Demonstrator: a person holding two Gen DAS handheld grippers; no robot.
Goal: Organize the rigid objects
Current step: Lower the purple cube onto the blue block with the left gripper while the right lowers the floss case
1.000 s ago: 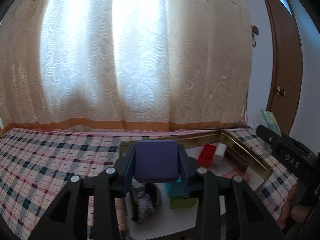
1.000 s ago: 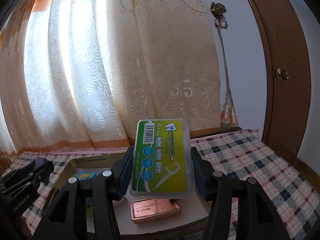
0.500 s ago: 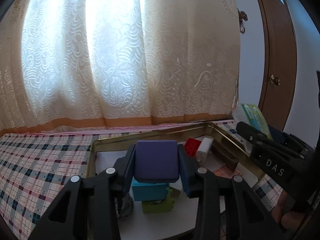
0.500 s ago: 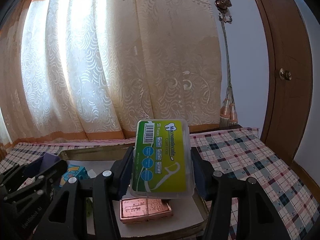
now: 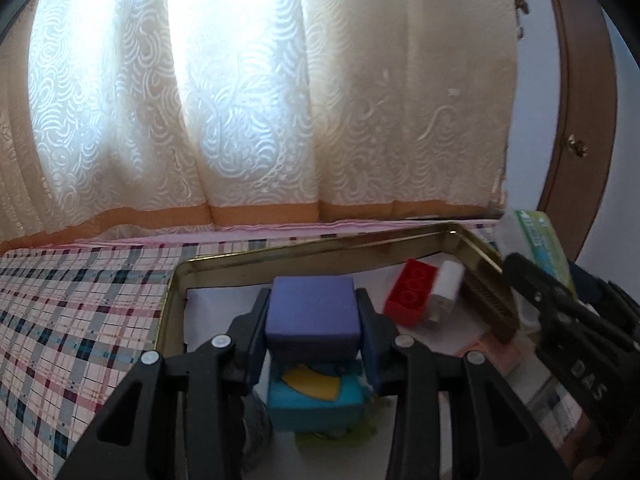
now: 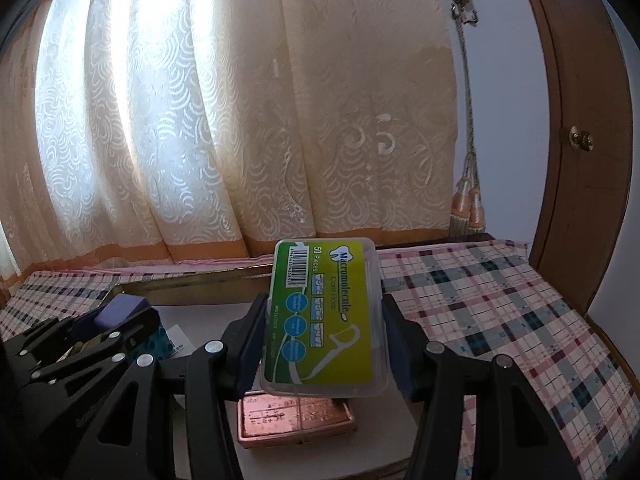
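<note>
1. Black plastic left gripper (image 5: 314,320) points slightly downward over the tray, jaws clenched on one purple block (image 5: 313,312), held level above the tray floor.
2. Right gripper (image 6: 324,340), same downward slant, grasps one clear floss-pick box (image 6: 322,320) with a green-yellow label; the box stands on edge, tilted back, above the tray's near right part.
3. Under the purple block: one teal block (image 5: 316,400) with a yellow patch, on one green piece (image 5: 340,436); a dark object just left of them is too blurred to identify.
4. Under the floss-pick box: one copper-pink flat case (image 6: 296,416) lying on the tray's white liner.
5. Further in, right side: one red studded brick (image 5: 410,296), one white cylinder (image 5: 444,292) touching it, one brown comb-like bar (image 5: 490,304) beside that.
6. One gold-rimmed tray (image 5: 320,246) holds all these, on a plaid tablecloth (image 5: 80,312).
7. Beyond: cream lace curtain (image 5: 260,100), brown door (image 6: 572,140) with one knob.
</note>
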